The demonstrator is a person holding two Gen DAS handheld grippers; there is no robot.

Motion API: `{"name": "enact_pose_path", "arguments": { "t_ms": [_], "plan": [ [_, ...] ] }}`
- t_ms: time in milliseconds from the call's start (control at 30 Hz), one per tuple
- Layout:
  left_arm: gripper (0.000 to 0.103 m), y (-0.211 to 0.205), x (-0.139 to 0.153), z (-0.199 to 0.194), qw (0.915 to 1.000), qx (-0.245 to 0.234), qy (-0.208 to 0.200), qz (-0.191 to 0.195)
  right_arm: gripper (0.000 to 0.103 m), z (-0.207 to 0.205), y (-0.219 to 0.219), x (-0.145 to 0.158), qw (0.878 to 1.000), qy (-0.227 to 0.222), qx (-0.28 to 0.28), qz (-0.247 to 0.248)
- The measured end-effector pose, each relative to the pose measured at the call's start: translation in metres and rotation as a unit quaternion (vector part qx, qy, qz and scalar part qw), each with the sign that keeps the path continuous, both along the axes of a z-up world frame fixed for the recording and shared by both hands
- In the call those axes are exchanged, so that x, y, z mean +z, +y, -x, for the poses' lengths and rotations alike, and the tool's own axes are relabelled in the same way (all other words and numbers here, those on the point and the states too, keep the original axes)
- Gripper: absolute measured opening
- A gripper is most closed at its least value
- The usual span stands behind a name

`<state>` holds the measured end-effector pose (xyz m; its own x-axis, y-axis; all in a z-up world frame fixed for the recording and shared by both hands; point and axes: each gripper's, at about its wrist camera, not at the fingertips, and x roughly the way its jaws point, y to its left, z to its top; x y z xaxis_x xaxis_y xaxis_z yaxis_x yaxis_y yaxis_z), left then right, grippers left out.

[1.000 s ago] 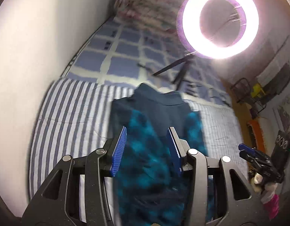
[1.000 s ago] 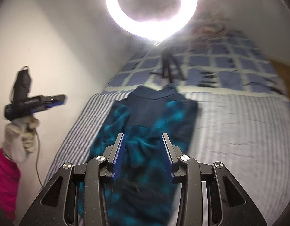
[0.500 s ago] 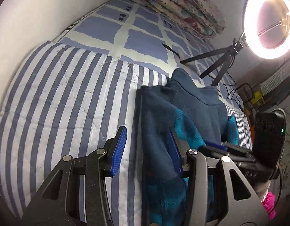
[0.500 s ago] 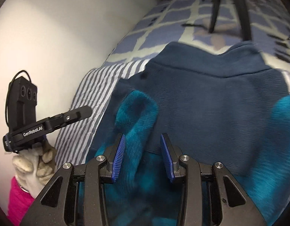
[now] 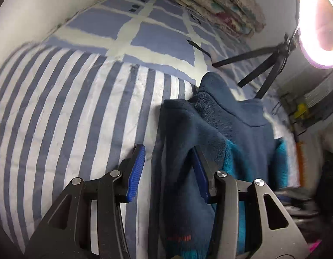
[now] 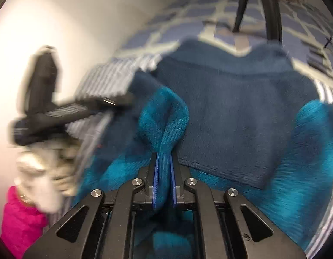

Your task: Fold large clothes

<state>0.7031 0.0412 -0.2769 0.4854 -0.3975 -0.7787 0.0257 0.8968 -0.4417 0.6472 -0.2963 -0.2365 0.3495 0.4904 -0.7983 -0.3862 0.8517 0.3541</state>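
Left wrist: tripod [image 5: 268,73] legs just beyond fleece [image 5: 209,129] collar.

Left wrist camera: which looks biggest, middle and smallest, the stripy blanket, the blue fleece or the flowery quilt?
1. Striped blanket, filling most of the left side.
2. Blue fleece, close to the camera, so it may look bigger than it is.
3. Flowery quilt, far away at the top, so it only looks smallest.

The right claw [image 6: 164,172] points down and its blue pads have just been closing; now they pinch a fold of the fleece jacket [image 6: 231,112]. The left claw [image 5: 168,168] points down with its pads apart, held by a gloved hand [image 6: 41,168].
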Motion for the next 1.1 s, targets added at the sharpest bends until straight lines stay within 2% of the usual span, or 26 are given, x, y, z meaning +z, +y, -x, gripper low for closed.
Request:
{"name": "enact_pose_path", "arguments": {
  "t_ms": [67,133,167,200,267,367,500,633,667,700,833,1100],
  "plan": [
    [0.044,-0.007,0.002,-0.005,0.9999,-0.006,-0.008,-0.013,0.01,0.011,-0.026,0.028,0.999,-0.029,0.006,-0.026],
    [0.023,-0.007,0.001,-0.011,1.0,-0.001,-0.006,-0.007,0.018,0.021,-0.063,0.05,0.997,-0.067,-0.013,-0.024],
    [0.011,-0.008,0.0,-0.014,1.0,-0.002,-0.003,-0.003,0.027,0.023,-0.079,0.056,0.996,-0.079,-0.028,-0.022],
    [0.009,-0.011,-0.001,-0.016,1.0,-0.003,-0.005,-0.006,0.035,0.023,-0.103,0.06,0.994,-0.091,-0.053,-0.019],
    [0.007,-0.018,0.001,-0.015,0.9995,-0.006,-0.017,-0.028,0.038,0.013,-0.149,0.056,0.99,-0.088,-0.114,-0.007],
    [0.005,-0.023,0.004,-0.012,0.9987,-0.006,-0.025,-0.043,0.039,-0.005,-0.189,0.028,0.986,-0.047,-0.161,-0.002],
    [0.005,-0.022,0.007,-0.011,0.9985,-0.002,-0.029,-0.047,0.04,-0.021,-0.201,-0.008,0.984,-0.006,-0.174,-0.042],
    [0.004,-0.029,0.01,-0.009,0.9973,-0.006,-0.036,-0.063,0.041,-0.034,-0.19,-0.016,0.981,-0.004,-0.165,-0.102],
    [0.004,-0.03,0.012,-0.009,0.9972,-0.006,-0.039,-0.064,0.032,-0.04,-0.18,-0.019,0.982,-0.006,-0.161,-0.096],
    [0.004,-0.03,0.014,-0.007,0.9972,-0.005,-0.041,-0.062,0.005,-0.041,-0.175,-0.015,0.984,-0.009,-0.156,-0.081],
    [0.004,-0.03,0.029,0.0,0.9971,-0.005,-0.055,-0.052,0.006,-0.033,-0.156,0.01,0.989,-0.044,-0.133,-0.042],
    [0.004,-0.034,0.082,0.038,0.9949,-0.014,-0.092,-0.039,0.005,0.009,-0.134,0.081,0.987,-0.114,-0.111,0.002]
  ]
}}
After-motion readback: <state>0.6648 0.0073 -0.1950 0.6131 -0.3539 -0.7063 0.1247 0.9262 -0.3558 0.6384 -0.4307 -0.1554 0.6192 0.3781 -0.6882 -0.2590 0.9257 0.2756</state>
